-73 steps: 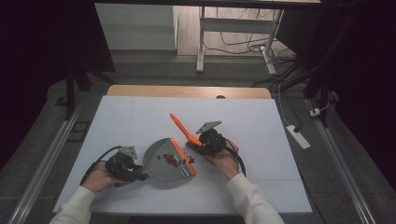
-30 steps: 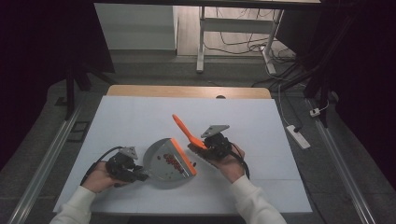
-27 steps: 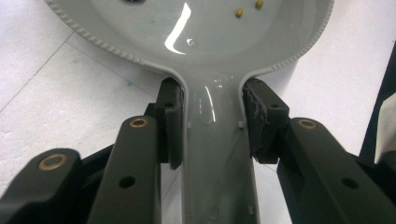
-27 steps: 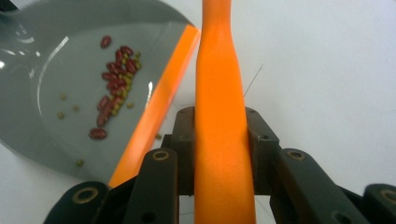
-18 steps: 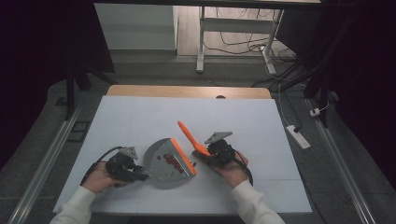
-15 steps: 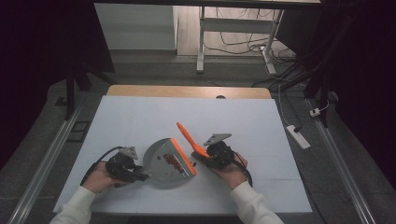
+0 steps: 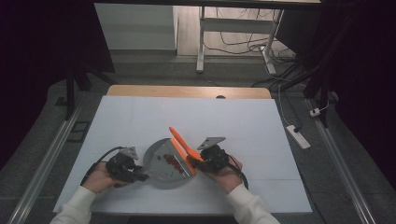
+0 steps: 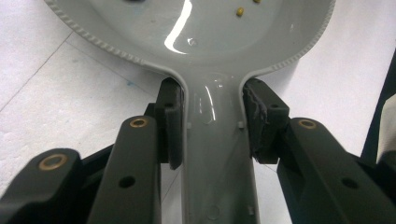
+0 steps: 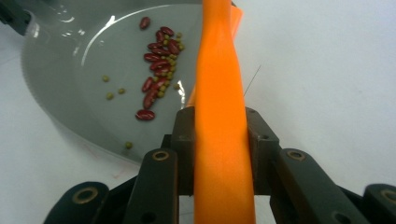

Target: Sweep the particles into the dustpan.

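Grey plastic, glossy and shallow, the round dustpan (image 7: 164, 164) lay flat on the white paper-covered tabletop (image 7: 243, 126) in front of me, and I had my left gripper (image 8: 212, 130) clamped on its narrow moulded handle, one pad pressed against each side, so the pan would not slide as material was pushed into it. My right gripper (image 9: 219, 149) was closed just as firmly around the handle of the flat orange plastic brush-scraper (image 7: 183, 145), whose handle stuck up and away from me in the high view while its working end sat at the right-hand edge of the pan; I judged that angle was meant to sweep things over the lip and keep them from spilling back. Inside the pan, a loose streak of dark red kidney beans (image 9: 156, 70) mixed with small yellow-green peas (image 9: 109, 95) was gathered near the scraper, a few strays apart from the main line. In the high view no beans showed on the paper around the pan, so the sweeping looked mostly done to me. Beyond the paper a strip of wooden edge (image 7: 187, 91) showed, then a dim room with a grey floor, a white power strip (image 7: 299, 136) to the right and cables under a metal-legged frame.
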Demonstrator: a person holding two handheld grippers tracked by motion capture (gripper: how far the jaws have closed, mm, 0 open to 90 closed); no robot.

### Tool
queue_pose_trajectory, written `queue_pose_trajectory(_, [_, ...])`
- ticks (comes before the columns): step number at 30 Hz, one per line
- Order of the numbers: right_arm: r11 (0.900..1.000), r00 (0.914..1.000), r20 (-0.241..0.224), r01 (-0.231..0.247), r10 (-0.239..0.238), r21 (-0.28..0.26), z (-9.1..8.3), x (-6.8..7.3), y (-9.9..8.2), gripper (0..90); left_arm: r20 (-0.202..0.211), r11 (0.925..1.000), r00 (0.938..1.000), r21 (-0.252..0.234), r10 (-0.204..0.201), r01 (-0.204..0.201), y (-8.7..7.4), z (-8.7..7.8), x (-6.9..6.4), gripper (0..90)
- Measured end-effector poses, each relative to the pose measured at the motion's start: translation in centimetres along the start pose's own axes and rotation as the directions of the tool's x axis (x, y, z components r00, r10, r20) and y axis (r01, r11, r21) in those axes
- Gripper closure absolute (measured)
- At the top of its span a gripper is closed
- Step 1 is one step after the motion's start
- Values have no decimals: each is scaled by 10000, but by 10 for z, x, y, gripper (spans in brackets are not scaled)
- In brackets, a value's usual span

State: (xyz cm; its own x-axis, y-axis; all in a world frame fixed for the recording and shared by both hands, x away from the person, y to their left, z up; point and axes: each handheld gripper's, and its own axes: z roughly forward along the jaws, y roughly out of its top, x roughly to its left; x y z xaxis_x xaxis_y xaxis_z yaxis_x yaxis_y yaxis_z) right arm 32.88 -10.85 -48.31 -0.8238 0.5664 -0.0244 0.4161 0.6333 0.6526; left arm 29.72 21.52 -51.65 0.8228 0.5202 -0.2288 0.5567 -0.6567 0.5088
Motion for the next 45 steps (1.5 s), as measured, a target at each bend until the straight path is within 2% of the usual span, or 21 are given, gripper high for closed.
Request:
queue_pose_trajectory(3, [9999, 9999, -149, -54, 52, -129, 0, 4, 2, 703, -3, 10000, 10000, 12, -10, 10, 0, 0, 0, 615])
queue_pose_trajectory(6, [9994, 9967, -804, -94, 66, -339, -1, 9, 5, 703, 7, 10000, 10000, 34, 13, -13, 0, 1, 0, 615])
queue_pose_trajectory(8, [9989, 9947, -1031, 18, -65, -459, -2, 13, 8, 703, -3, 10000, 10000, 24, 13, -13, 0, 1, 0, 615])
queue_pose_trajectory(10, [9976, 9928, -1195, -102, 20, -680, -5, 14, 9, 703, -5, 10000, 10000, 4, 8, -8, 0, 0, 0, 615])
queue_pose_trajectory(14, [9929, 9976, -674, -258, 180, -1164, -18, 3, 10, 703, -12, 10000, 10000, -32, -33, 33, 0, 0, 0, 615])
queue_pose_trajectory(20, [9873, 9978, -26, -653, 657, -1448, -33, -19, 6, 703, -17, 10000, 10000, -51, -52, 52, 0, 1, 0, 615])
queue_pose_trajectory(30, [9862, 9954, 315, -849, 902, -1419, -37, -33, 1, 703, -29, 9995, 10000, -301, -76, 76, -1, -1, -1, 615])
queue_pose_trajectory(39, [9887, 9945, 575, -793, 872, -1275, -37, -37, -1, 703, -245, 9970, 9984, -605, -500, 485, -3, -4, 3, 614])
queue_pose_trajectory(45, [9884, 9935, 631, -861, 945, -1250, -38, -41, -3, 703, -469, 9889, 9935, -1121, -1038, 980, -6, -11, 8, 614])
